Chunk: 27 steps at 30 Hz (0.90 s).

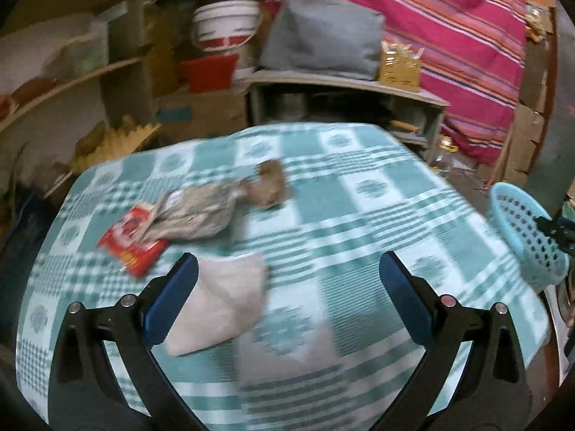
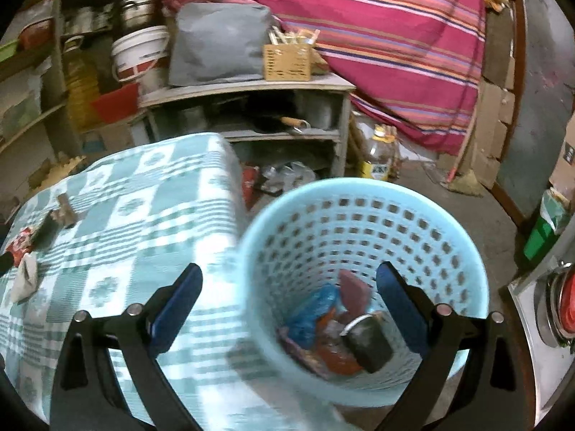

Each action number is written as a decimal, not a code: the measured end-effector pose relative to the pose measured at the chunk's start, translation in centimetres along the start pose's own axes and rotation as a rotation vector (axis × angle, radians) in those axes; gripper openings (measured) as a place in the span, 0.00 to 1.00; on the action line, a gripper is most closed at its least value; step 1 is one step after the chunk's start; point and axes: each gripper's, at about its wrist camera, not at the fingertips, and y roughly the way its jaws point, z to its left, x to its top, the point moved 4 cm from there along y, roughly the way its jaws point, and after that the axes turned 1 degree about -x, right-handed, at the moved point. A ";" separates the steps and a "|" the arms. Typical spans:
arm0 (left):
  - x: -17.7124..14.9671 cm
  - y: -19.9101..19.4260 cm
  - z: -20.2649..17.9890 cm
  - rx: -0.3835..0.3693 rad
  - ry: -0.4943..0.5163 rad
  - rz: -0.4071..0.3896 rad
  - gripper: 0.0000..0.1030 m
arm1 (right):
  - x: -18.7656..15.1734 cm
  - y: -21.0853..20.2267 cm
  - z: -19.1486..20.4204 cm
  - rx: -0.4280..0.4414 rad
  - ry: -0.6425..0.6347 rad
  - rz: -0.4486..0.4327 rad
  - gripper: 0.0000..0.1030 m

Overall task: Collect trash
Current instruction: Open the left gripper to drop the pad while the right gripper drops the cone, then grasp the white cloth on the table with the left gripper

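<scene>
Your basket (image 2: 363, 215) already holds several scraps; both claws, left (image 1: 287, 287) and right (image 2: 289, 298), gape empty, while the red wrapper (image 1: 131, 248), crumpled paper (image 1: 194, 212) and pale packet (image 1: 219, 305) wait on the surface (image 1: 359, 215).

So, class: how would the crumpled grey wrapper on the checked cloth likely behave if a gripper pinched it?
The crumpled grey wrapper looks thin and creased, so probably floppy and light. It overlaps the red packet, so that might drag along.

Green-and-white checked tablecloth (image 1: 359, 215), red packet (image 1: 131, 244), pale blue perforated basket (image 2: 359, 194), pink striped cloth (image 2: 377, 36).
</scene>
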 end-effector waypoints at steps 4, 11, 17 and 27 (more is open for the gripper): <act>-1.4 0.9 2.7 0.046 -0.019 0.024 0.95 | -0.3 -0.6 2.8 0.031 -0.010 -0.009 0.92; -2.9 3.6 6.2 0.014 -0.119 0.126 0.94 | -1.5 0.7 7.5 0.064 -0.083 0.039 0.92; -4.0 5.7 6.5 -0.016 -0.116 0.214 0.78 | -1.9 1.7 9.7 0.082 -0.113 0.067 0.92; -3.9 5.6 5.5 -0.067 -0.067 0.202 0.34 | -1.8 2.1 12.1 0.108 -0.144 0.087 0.92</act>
